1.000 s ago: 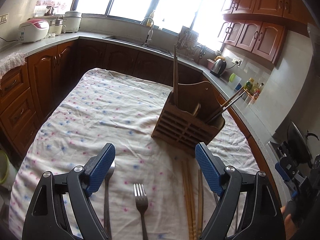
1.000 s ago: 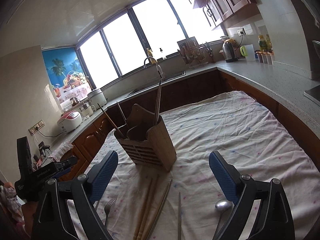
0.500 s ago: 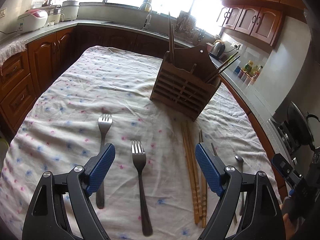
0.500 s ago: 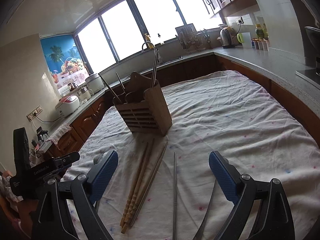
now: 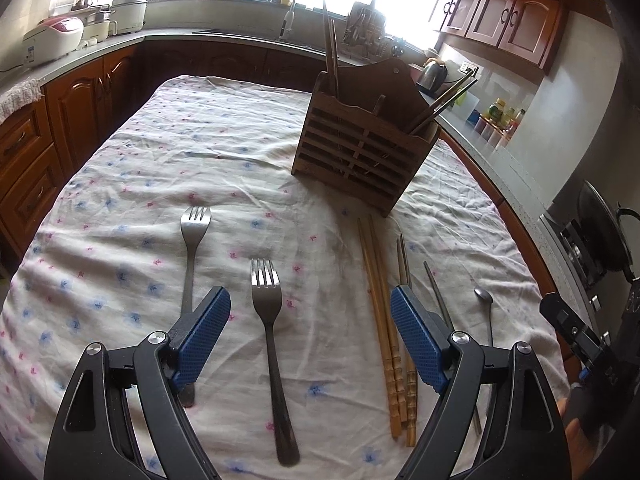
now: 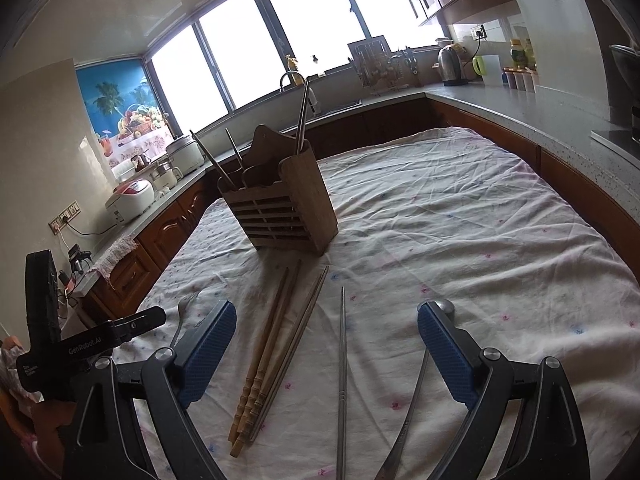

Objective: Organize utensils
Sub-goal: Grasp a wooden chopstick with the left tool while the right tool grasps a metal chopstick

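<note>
A: Where are the grippers?
B: Left gripper (image 5: 310, 330) gapes wide, empty, a fork (image 5: 269, 328) between its fingers. Right gripper (image 6: 326, 354) equally wide, over chopsticks (image 6: 266, 354).
A: The holder (image 5: 362, 154)?
B: One o'clock, upright.

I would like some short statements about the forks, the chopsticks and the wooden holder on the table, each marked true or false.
1. Two forks lie on the cloth. True.
2. The wooden holder is lying on its side. False: it stands upright.
3. The left gripper holds a fork. False: its jaws are open and hold nothing.
4. Wooden chopsticks lie in front of the holder. True.
5. The holder is empty. False: chopsticks stand in it.
</note>
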`<state>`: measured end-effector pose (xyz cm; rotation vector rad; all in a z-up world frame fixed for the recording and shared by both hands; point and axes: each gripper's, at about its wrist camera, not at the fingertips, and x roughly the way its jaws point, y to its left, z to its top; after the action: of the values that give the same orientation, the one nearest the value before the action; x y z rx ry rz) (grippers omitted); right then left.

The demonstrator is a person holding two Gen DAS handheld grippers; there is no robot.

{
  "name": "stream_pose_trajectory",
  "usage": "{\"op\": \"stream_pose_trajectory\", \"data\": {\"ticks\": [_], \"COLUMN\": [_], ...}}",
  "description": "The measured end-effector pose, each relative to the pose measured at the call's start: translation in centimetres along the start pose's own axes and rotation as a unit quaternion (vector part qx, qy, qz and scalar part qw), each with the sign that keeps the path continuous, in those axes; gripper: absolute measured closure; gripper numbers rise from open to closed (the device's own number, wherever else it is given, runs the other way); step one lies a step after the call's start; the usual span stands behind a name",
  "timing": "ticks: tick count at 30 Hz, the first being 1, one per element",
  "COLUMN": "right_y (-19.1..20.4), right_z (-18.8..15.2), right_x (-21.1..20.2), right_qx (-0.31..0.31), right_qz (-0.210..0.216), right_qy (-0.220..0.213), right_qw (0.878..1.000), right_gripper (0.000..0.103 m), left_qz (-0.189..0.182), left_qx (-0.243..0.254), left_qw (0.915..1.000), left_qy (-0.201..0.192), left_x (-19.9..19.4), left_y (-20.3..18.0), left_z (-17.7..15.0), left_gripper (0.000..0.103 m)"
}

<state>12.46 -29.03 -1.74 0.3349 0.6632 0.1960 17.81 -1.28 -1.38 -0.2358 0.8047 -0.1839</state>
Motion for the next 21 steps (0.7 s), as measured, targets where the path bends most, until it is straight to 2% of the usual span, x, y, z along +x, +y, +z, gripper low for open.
{"op": "stream_pose_trajectory", "data": {"ticks": [9,12,17,19,21], "right_y": [-0.2,-0.5,-0.7,-0.7,-0.6], "right_z": [-0.2,-0.1,0.3,0.5,0.6], "right_x": [1.8,2.6,4.3,5.2,6.2], "right_qx": [0.000,0.000,-0.009,-0.014,-0.019], "right_qz": [-0.001,-0.008,-0.021,-0.021,-0.020], "right_qy": [0.027,0.040,0.067,0.081,0.095], "right_qw": [1.000,0.999,0.997,0.996,0.995], "right_gripper": [0.011,0.019,0.037,0.047,0.053], "left_qz": [-0.002,-0.005,-0.008,-0.011,-0.015], "left_qx": [0.013,0.017,0.034,0.039,0.043], "left_qw": [0.9997,0.9994,0.9978,0.9969,0.9961], "left_qy": [0.019,0.029,0.056,0.067,0.076], "left_x": [1.7,2.5,4.4,5.2,6.0], "left_y": [-0.9,-1.2,-2.0,-2.2,-2.4], "left_z": [0.7,1.1,1.5,1.7,1.9], "left_gripper": [0.019,0.023,0.044,0.049,0.053]}}
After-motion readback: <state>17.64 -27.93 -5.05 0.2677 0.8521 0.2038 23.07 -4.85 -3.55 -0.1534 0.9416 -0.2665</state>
